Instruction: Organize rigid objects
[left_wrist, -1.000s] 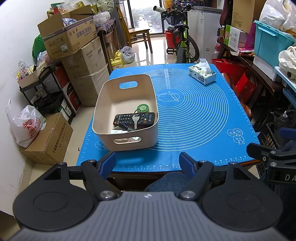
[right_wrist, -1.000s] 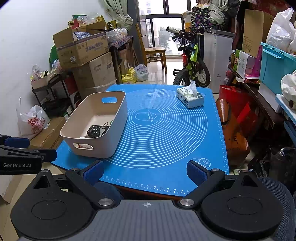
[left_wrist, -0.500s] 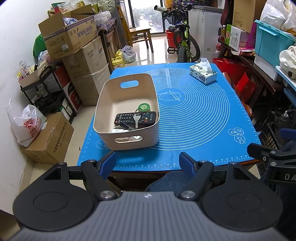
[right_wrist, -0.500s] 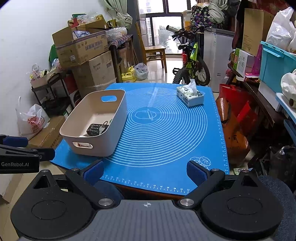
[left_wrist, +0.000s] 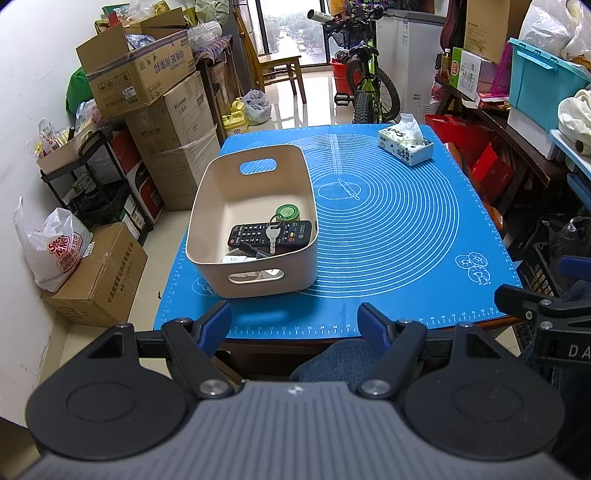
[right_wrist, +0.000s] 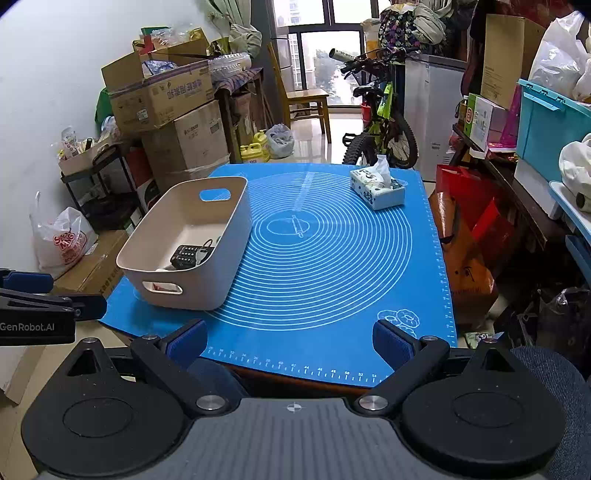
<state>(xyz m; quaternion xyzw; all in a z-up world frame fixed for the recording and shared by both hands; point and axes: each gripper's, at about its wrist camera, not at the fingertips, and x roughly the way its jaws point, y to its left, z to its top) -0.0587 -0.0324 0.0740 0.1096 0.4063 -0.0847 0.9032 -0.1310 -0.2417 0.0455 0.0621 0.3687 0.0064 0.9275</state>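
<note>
Remote control (left_wrist: 272, 234), black with rows of buttons, lies flat on the floor of the beige plastic bin (left_wrist: 252, 186), toward the bin's near end. A silver key (left_wrist: 272, 236) rests across the remote, and its ring reaches back to a round green-topped tin (left_wrist: 287, 213) just behind the remote. At the bin's near wall some white pieces and a dark slim item lie partly hidden by the rim; what they are cannot be told. From the right wrist view only part of the remote (right_wrist: 186, 254) shows over the bin's wall (right_wrist: 218, 266).

The bin stands on the blue mat (left_wrist: 388, 229) that covers the desk, close to the desk's left edge and near its front edge, its long sides running front to back. A tissue box (left_wrist: 405, 146) sits near the far right corner of the desk, well apart from the bin. The rest of the mat shows only its printed rings.

Both tools hang off the front edge of the desk, apart from everything on it. The left gripper (left_wrist: 294, 322) has its jaws spread wide with nothing between them, and the right gripper (right_wrist: 290, 341) is likewise wide and holds nothing. A denim-clad knee (left_wrist: 334, 360) shows below the left gripper under the desk's front edge.
</note>
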